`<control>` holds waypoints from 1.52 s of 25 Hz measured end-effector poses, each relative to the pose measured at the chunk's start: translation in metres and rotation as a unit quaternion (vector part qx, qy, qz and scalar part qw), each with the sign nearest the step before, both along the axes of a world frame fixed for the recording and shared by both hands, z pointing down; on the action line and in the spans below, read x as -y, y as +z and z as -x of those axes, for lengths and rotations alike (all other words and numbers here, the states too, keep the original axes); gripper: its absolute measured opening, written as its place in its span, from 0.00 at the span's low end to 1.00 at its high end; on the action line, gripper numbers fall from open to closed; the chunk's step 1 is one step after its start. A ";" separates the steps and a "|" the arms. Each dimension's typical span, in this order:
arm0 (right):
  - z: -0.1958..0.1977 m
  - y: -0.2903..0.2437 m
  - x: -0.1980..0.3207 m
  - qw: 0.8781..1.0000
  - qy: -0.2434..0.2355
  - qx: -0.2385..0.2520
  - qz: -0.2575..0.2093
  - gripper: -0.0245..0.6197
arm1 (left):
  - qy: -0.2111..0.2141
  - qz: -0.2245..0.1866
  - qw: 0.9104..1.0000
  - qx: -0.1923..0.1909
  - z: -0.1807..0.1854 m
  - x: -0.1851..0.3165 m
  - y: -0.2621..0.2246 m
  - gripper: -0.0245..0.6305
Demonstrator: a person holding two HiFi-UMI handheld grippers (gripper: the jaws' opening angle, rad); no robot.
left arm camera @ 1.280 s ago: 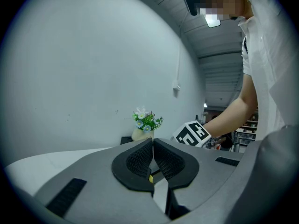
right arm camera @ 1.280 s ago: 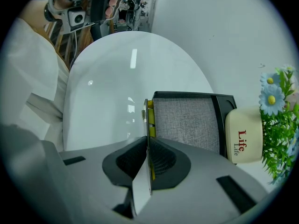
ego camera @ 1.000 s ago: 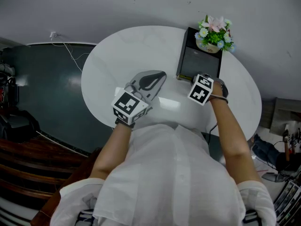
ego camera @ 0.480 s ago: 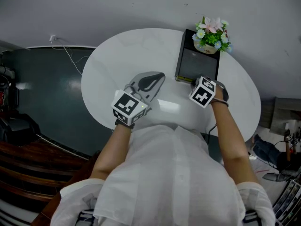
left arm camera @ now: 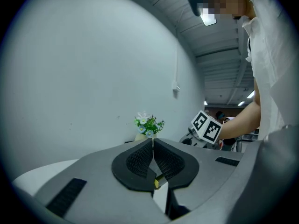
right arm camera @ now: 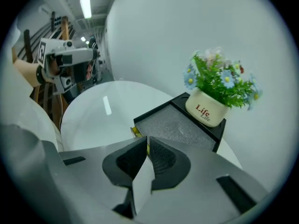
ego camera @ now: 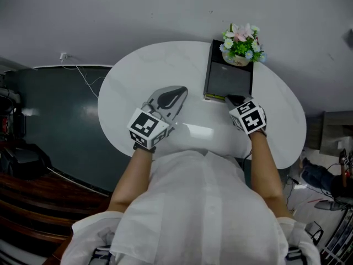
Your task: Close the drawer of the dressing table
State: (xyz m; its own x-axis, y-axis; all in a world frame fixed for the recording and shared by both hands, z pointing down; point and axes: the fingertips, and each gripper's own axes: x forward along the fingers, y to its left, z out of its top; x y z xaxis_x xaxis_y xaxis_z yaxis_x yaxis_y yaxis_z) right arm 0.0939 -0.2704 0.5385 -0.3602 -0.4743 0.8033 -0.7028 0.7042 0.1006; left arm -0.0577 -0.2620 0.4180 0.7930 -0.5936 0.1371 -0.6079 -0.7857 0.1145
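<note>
The round white tabletop [ego camera: 138, 76] has bare surface to the left and in the middle. Its far rim runs close to the grey wall [ego camera: 165, 10]. The black dressing table [ego camera: 228, 79] stands at the far right, well inside the tabletop's right rim, with a flower pot [ego camera: 238, 47] on its back end.

The right tongs [ego camera: 229, 99] are pressed together with nothing between them, tips just at the dressing table's near edge. The left tongs [ego camera: 179, 93] are also closed and empty, well to the left over bare tabletop.

The right gripper view shows a grey lining in the dressing table's top and a yellowish sliver of the drawer [right arm camera: 136, 132] at the near lower corner. Whether it sits flush I cannot tell. The left gripper view catches only the flowers beyond its pads [left arm camera: 140, 160].
</note>
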 end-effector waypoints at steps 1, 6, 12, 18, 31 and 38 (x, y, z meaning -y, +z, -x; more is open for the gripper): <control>-0.003 -0.007 0.001 0.999 0.020 0.026 -0.012 0.07 | -0.002 -0.002 1.000 0.001 0.002 0.001 -0.002 0.07; -0.015 -0.053 0.002 0.977 0.099 0.167 -0.088 0.07 | -0.016 -0.012 1.000 0.003 0.016 0.009 -0.011 0.07; -0.040 -0.109 -0.004 0.928 0.157 0.271 -0.202 0.07 | -0.032 -0.022 0.999 -0.001 0.029 0.016 -0.022 0.07; -0.059 -0.148 -0.023 0.900 0.183 0.278 -0.283 0.07 | -0.043 -0.042 0.998 -0.007 0.038 0.019 -0.040 0.07; -0.076 -0.195 -0.059 0.872 0.200 0.281 -0.347 0.05 | -0.067 -0.067 0.995 -0.018 0.062 0.018 -0.062 0.07; -0.078 -0.190 -0.060 0.877 0.202 0.272 -0.341 0.05 | -0.067 -0.065 0.996 -0.018 0.062 0.017 -0.060 0.07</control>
State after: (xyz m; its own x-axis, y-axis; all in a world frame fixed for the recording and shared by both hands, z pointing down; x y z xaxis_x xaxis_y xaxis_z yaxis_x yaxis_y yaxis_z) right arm 0.1716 -0.2102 0.3489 -0.2939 -0.9548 0.0447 -0.9558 0.2930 -0.0250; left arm -0.1194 -0.2793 0.3577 0.7089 -0.7049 0.0252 -0.7052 -0.7078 0.0416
